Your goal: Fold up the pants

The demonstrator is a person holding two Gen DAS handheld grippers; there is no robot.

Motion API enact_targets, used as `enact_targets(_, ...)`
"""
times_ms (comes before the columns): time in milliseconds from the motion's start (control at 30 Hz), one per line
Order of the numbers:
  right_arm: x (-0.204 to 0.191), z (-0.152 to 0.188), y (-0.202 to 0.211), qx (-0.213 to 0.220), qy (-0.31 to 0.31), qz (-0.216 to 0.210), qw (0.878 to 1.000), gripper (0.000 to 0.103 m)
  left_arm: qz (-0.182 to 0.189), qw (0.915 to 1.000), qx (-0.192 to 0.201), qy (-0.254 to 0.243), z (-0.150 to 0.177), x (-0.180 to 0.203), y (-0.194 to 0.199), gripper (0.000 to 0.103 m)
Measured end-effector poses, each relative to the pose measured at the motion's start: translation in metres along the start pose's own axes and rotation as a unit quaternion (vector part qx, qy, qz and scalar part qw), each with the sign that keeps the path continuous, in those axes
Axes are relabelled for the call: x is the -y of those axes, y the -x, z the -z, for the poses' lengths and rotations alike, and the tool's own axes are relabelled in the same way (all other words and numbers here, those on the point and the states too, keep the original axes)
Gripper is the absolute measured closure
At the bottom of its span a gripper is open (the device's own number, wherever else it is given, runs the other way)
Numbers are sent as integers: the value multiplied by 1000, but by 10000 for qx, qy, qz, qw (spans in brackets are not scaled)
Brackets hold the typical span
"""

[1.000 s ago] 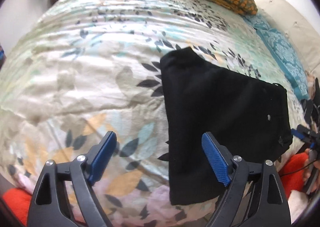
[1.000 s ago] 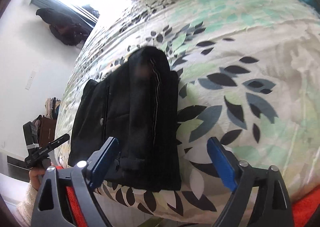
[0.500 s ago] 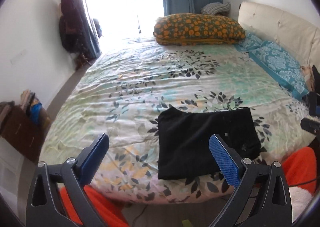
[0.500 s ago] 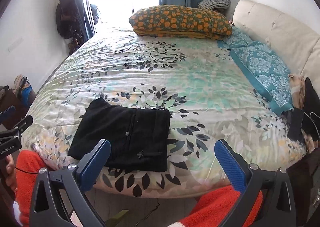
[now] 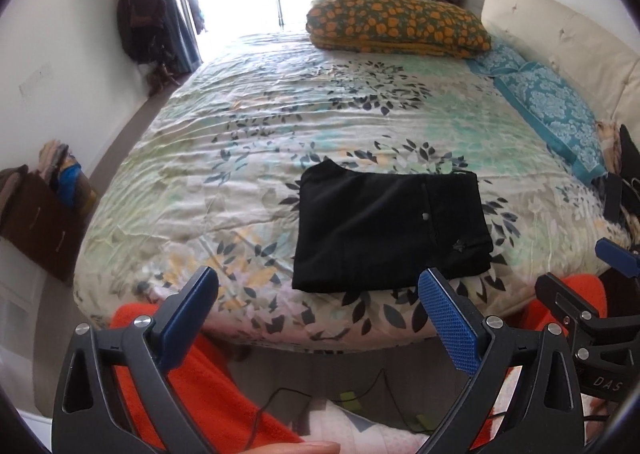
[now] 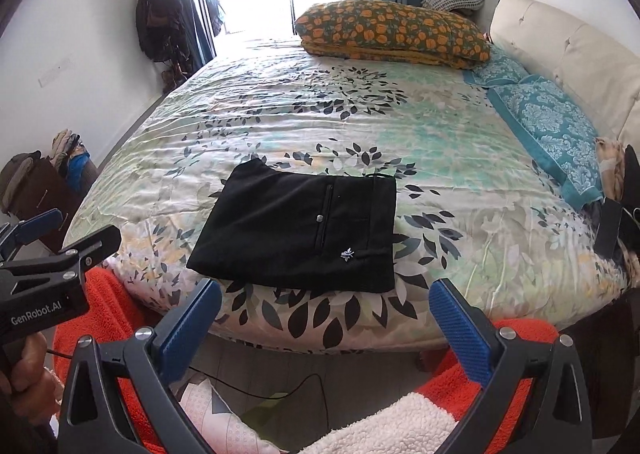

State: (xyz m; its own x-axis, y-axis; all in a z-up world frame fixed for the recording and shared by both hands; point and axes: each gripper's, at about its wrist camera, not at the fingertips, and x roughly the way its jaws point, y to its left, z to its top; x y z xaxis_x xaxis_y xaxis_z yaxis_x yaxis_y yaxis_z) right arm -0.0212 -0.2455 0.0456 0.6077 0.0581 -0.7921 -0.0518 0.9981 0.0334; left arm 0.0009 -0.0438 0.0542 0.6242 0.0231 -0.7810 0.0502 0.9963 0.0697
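The black pants (image 5: 390, 228) lie folded into a flat rectangle near the front edge of the bed (image 5: 280, 126); they also show in the right wrist view (image 6: 298, 236), with a pocket zip and a small white emblem on top. My left gripper (image 5: 320, 300) is open and empty, held back off the bed's front edge, below and left of the pants. My right gripper (image 6: 326, 308) is open and empty, also held back off the bed, just below the pants. Neither gripper touches the pants. Each gripper shows at the side of the other's view.
An orange-flowered pillow (image 6: 394, 34) lies at the far end of the bed. Teal pillows (image 6: 548, 122) and a cream headboard (image 6: 568, 62) are on the right. A dark box with clothes (image 5: 44, 210) stands on the floor at left. Red fleece clothing (image 6: 472, 386) is below the grippers.
Both grippers have pulled back and up from the pants, from just over the bed to beyond its front edge. The pants stay folded in place. Both grippers stay open.
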Motion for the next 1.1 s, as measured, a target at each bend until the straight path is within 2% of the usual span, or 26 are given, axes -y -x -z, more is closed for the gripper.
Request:
enact_targets(500,-14,-4,-9,-10,263,295,9992,0,-33,9998,-200,-71,1,1,-16,2)
enact_targets(1100,-14,-3,-22,-132,285,325,9990,0,27,9995,-315,-98,1,1,-27,2)
